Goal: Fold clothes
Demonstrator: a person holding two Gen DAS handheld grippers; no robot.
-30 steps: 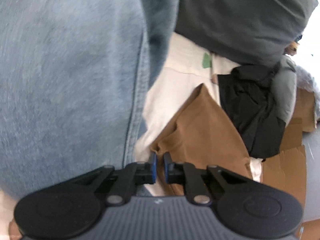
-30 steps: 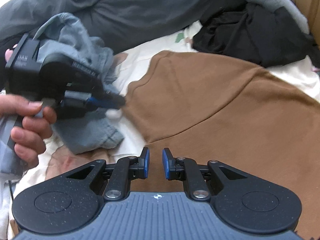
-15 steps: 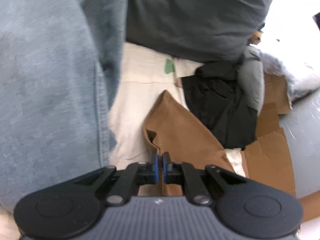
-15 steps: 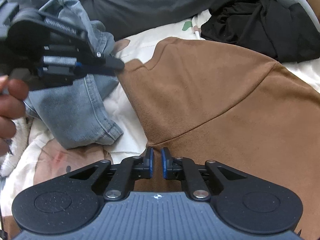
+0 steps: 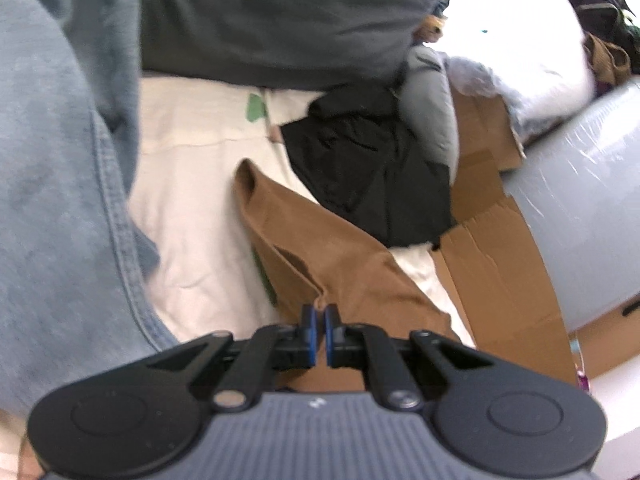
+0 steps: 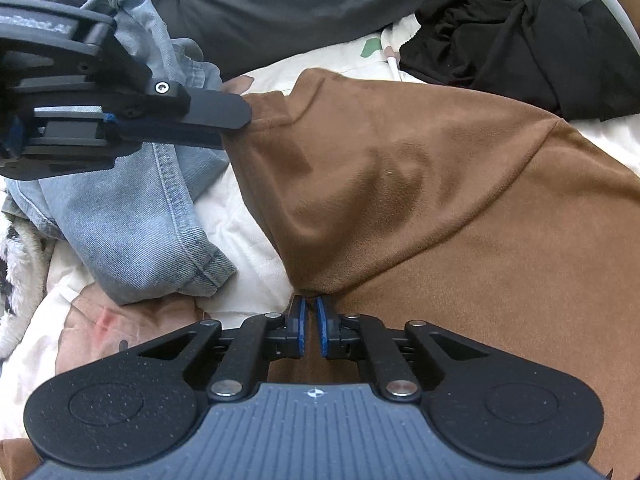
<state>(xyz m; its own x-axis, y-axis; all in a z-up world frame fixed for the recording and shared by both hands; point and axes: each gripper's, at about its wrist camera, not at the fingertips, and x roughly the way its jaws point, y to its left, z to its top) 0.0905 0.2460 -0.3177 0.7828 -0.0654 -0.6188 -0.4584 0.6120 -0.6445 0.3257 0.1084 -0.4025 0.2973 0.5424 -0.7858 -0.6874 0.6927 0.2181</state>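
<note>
A brown garment [image 6: 440,200] lies spread over a cream bedsheet [image 6: 248,240]. My right gripper [image 6: 309,312] is shut on its near edge, and the cloth rises in a fold from the pinch. My left gripper [image 5: 319,312] is shut on another edge of the same brown garment [image 5: 320,256]. In the right wrist view that left gripper [image 6: 236,124] comes in from the left and holds the garment's far left corner, lifted off the sheet.
Light blue jeans [image 6: 128,216] lie bunched at the left, under the left gripper. A dark grey blanket [image 5: 272,20] fills the back. A black garment [image 5: 368,168] lies at the back right, beside flattened cardboard [image 5: 500,264] and a grey wrapped roll [image 5: 580,200].
Both grippers closed from slightly apart onto the brown garment's edges. The left gripper moved right and pulled its corner up, so the cloth now stands in raised folds.
</note>
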